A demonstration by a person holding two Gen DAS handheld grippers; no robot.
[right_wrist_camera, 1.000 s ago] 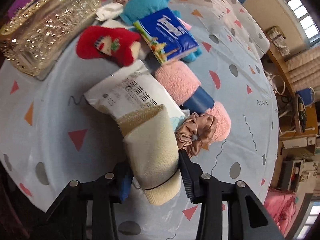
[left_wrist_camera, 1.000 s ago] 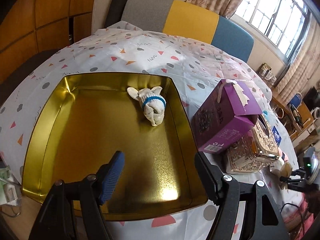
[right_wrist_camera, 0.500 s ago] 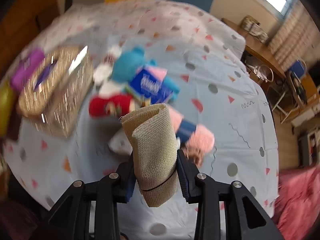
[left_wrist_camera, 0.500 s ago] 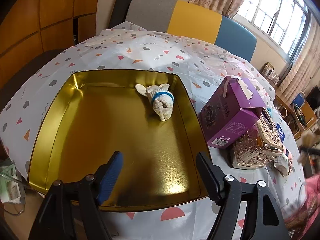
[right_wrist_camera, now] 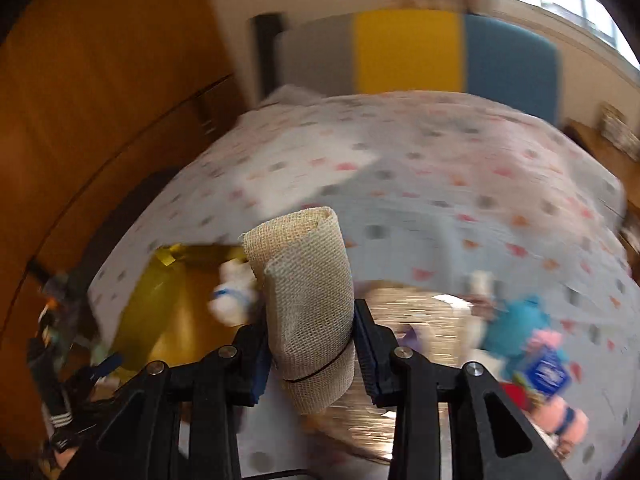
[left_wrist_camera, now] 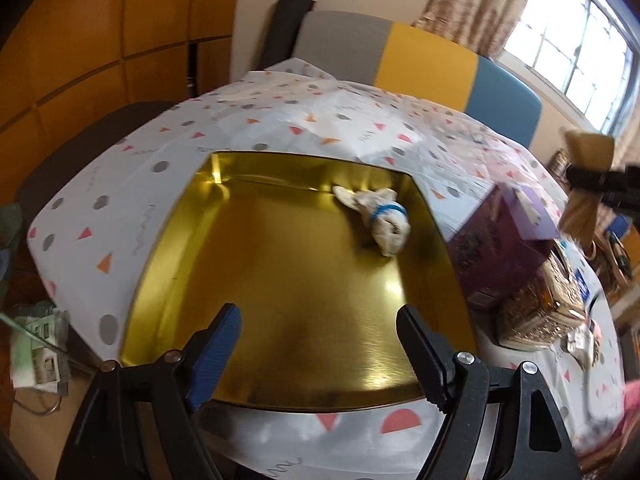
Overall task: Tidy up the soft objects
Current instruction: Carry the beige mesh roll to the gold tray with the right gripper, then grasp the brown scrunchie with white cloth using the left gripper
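Views: only the left wrist view showed the gold tray sharply, white glove at its 1 o'clock corner.
Right gripper: clamped on beige burlap roll, above the table, angled down.
Left gripper: jaws opening, nothing between, over the tray.
Surface: patterned tablecloth; striped headboard at 12 o'clock.

Right wrist view: heavy motion blur; the plush toys at lower right are indistinct. The burlap roll hides part of the gold tray and the white glove.
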